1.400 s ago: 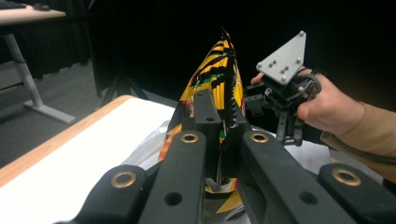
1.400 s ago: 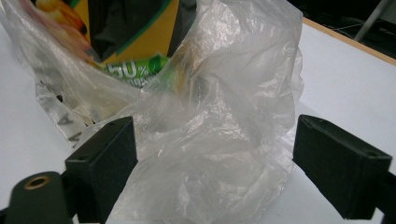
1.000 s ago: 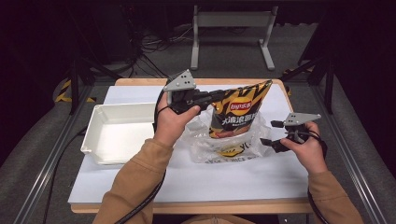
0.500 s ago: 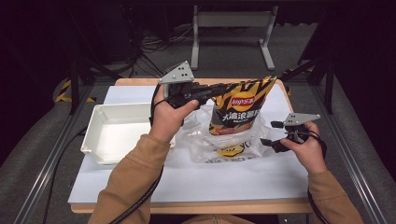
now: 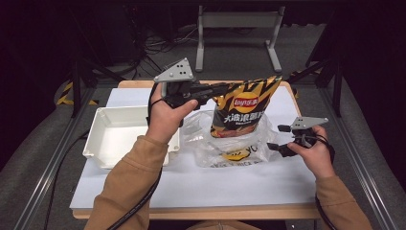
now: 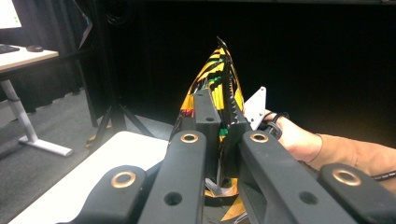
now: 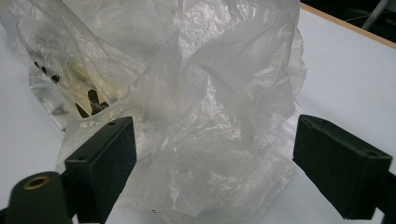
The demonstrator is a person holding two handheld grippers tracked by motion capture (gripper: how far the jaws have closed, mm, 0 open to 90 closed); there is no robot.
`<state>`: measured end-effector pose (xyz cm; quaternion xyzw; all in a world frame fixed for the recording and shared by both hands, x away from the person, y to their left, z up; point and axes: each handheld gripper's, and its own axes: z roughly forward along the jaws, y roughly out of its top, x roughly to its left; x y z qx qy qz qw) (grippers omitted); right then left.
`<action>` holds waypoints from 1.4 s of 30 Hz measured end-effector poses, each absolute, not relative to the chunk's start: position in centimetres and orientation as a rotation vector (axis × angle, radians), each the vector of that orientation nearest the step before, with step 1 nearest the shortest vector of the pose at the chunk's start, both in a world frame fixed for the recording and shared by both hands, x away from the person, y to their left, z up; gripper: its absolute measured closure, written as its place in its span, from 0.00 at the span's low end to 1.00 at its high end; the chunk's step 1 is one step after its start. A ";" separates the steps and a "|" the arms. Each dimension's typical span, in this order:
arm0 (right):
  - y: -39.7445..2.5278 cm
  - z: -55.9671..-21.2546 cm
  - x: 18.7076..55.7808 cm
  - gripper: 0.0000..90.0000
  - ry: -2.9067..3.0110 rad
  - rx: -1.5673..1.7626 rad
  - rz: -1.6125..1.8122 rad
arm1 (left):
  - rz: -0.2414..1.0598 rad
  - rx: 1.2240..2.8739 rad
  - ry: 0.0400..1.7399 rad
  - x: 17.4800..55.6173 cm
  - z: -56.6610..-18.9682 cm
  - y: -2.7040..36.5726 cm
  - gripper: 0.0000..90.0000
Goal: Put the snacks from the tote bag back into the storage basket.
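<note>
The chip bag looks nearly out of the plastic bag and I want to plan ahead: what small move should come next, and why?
Probably keep lifting the chip bag straight up. The left gripper is shut on its top corner, yet its lower end sits inside the clear plastic bag. The right gripper stands open around the plastic, so closing it first might stop the plastic bag rising too.

High view overhead, facing forward; gripper views close, sharing the plastic bag (image 7: 196,107).

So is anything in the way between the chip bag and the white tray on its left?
Nothing on the table blocks it. The chip bag hangs from the shut left claw, its bottom still in the clear plastic bag. The hand holding that claw is above the white tray.
</note>
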<state>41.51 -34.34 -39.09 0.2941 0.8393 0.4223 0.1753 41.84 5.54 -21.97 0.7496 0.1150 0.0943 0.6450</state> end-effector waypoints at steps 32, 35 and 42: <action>-34.0 -39.2 41.5 0.15 2.388 0.823 1.193 | 0.322 1.613 0.319 41.3 -19.0 11.7 0.99; -33.9 -39.2 41.5 0.15 2.392 0.821 1.191 | 0.325 1.591 0.321 41.2 -18.7 11.9 0.99; -33.8 -39.1 41.4 0.15 2.393 0.815 1.194 | 0.306 1.601 0.302 41.4 -18.9 10.4 0.99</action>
